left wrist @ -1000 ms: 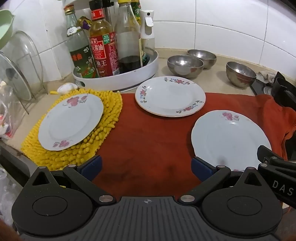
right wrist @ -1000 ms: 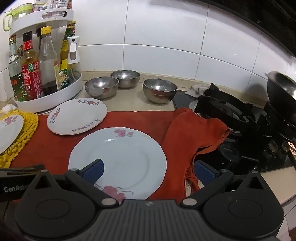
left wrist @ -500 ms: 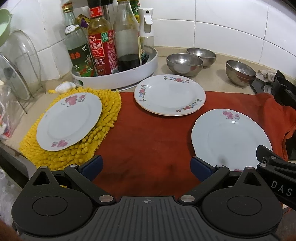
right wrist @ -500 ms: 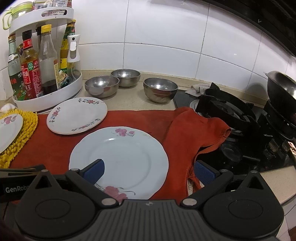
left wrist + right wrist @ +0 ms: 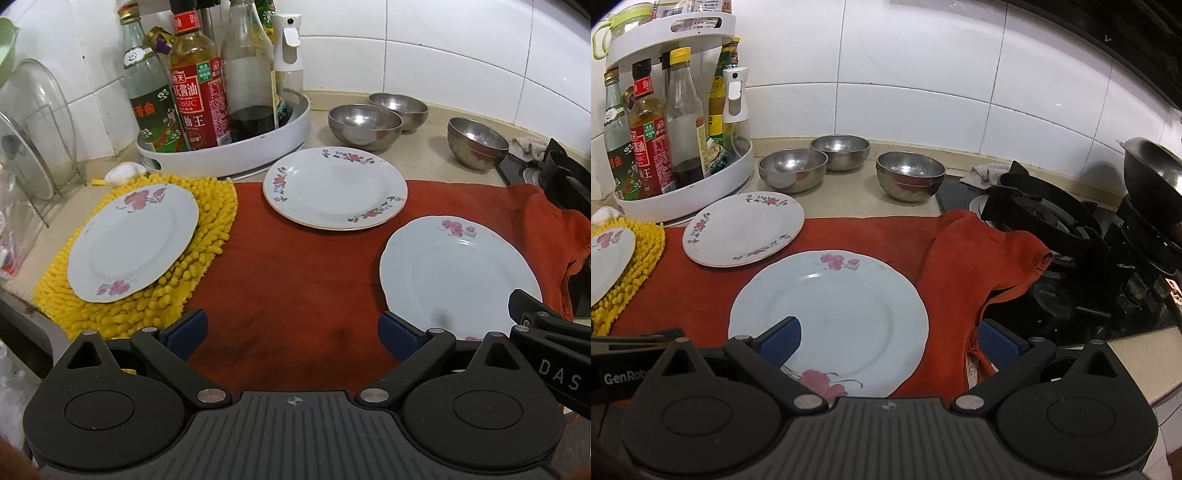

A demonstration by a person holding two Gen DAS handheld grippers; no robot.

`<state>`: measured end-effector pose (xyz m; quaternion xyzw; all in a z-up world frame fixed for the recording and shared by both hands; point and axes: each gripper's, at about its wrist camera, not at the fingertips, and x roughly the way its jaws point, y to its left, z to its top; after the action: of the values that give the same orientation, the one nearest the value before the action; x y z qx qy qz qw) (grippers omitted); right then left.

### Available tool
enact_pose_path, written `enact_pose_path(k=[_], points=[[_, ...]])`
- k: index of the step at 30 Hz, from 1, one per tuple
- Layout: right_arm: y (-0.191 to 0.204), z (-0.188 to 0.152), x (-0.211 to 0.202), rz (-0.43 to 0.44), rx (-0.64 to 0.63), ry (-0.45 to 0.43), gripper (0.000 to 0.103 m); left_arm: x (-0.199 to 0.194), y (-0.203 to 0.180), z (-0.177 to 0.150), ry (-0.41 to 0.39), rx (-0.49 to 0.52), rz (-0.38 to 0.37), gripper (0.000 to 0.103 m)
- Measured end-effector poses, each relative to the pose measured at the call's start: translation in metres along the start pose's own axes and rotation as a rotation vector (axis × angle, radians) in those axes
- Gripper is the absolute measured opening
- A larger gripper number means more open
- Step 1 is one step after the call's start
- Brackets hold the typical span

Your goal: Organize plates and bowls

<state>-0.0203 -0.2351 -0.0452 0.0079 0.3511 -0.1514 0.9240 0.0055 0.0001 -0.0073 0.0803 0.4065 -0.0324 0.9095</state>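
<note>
Left gripper (image 5: 291, 328) wide open, empty, over bare red cloth (image 5: 295, 280) between yellow-mat plate (image 5: 133, 240) and pale-blue flowered plate (image 5: 827, 317), right gripper (image 5: 888, 338) wide open, empty, left finger above that plate

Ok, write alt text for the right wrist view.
The open right gripper hovers over a pale blue plate on a red cloth. Behind lie a white floral plate, three steel bowls and a bottle rack; a stove stands to the right.

We read "CLASSIC" on the red-labelled bottle (image 5: 195, 99) far ahead-left of the left claw (image 5: 291, 328), "DAS" and "GenRob" on claw bodies.
</note>
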Motion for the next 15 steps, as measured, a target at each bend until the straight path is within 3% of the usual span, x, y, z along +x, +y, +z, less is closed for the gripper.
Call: enact_pose_path(k=[15], points=[[0.000, 0.003, 0.010, 0.030, 0.023, 0.041, 0.095, 0.011, -0.004, 0.005, 0.037, 0.020, -0.006, 0.099]])
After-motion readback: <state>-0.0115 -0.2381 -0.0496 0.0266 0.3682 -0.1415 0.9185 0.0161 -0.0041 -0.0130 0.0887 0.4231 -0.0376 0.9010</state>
